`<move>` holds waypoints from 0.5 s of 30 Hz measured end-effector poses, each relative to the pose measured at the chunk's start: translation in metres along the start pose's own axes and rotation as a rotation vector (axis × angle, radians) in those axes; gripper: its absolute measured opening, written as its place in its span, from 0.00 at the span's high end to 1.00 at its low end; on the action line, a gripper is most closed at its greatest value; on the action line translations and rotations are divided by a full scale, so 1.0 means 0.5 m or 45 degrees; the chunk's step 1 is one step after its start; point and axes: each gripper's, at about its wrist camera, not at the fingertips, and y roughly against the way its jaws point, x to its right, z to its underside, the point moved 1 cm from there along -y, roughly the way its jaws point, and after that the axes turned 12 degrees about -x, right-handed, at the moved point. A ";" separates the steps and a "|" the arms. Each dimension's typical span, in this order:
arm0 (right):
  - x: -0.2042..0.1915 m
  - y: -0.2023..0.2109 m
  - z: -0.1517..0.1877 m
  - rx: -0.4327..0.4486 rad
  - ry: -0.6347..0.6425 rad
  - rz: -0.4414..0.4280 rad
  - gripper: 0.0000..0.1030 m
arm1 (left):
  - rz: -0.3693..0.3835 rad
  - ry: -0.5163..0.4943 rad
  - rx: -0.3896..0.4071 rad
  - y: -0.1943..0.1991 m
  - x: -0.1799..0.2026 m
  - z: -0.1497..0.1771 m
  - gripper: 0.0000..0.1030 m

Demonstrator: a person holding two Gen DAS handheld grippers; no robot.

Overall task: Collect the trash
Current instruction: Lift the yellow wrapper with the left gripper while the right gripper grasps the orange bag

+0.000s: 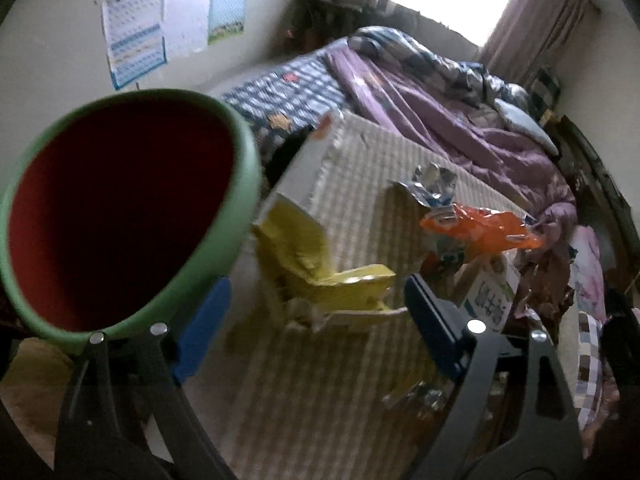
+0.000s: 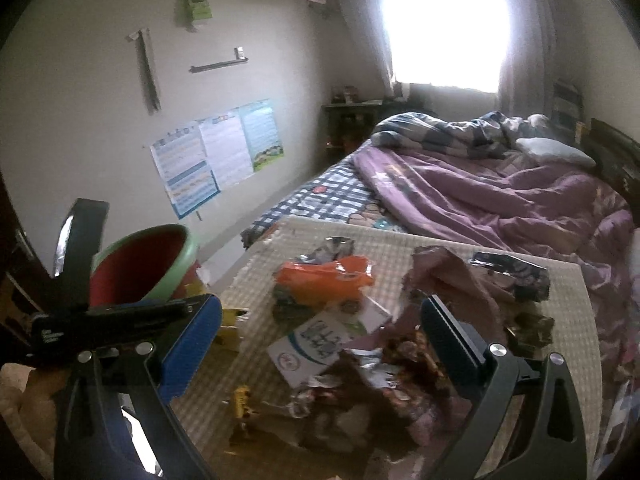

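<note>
Trash spread over a checked mat at the foot of the bed, 2 grippers poised above it

The left gripper (image 1: 316, 320) has its jaws spread wide, nothing between them; a green bin with a red inside (image 1: 124, 216) sits against its left finger, mouth toward the camera. The right gripper (image 2: 320, 336) is also wide open and empty, above the mat (image 2: 400, 248). On the mat lie an orange wrapper (image 2: 324, 280), a white carton (image 2: 316, 344), a yellow box (image 1: 316, 264), a silver wrapper (image 1: 432, 188) and brown wrappers (image 2: 384, 392). A purple quilt (image 2: 500, 200) covers the bed
</note>
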 end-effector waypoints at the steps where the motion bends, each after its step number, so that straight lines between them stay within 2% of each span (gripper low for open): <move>1: 0.004 0.000 0.001 -0.002 -0.005 0.003 0.07 | 0.001 -0.001 -0.008 -0.006 0.005 -0.006 0.17; 6: 0.022 -0.008 0.003 -0.011 -0.033 0.016 0.07 | -0.024 0.074 -0.079 -0.050 0.000 -0.021 0.17; 8: 0.024 -0.012 0.005 -0.020 -0.038 0.018 0.07 | -0.030 0.047 -0.072 -0.054 0.006 -0.024 0.17; 12: 0.026 -0.020 0.010 -0.043 -0.043 0.016 0.07 | -0.030 0.007 -0.063 -0.056 0.015 -0.028 0.24; 15: 0.023 -0.020 0.011 -0.061 -0.035 0.009 0.07 | 0.008 0.002 -0.059 -0.058 0.011 -0.024 0.31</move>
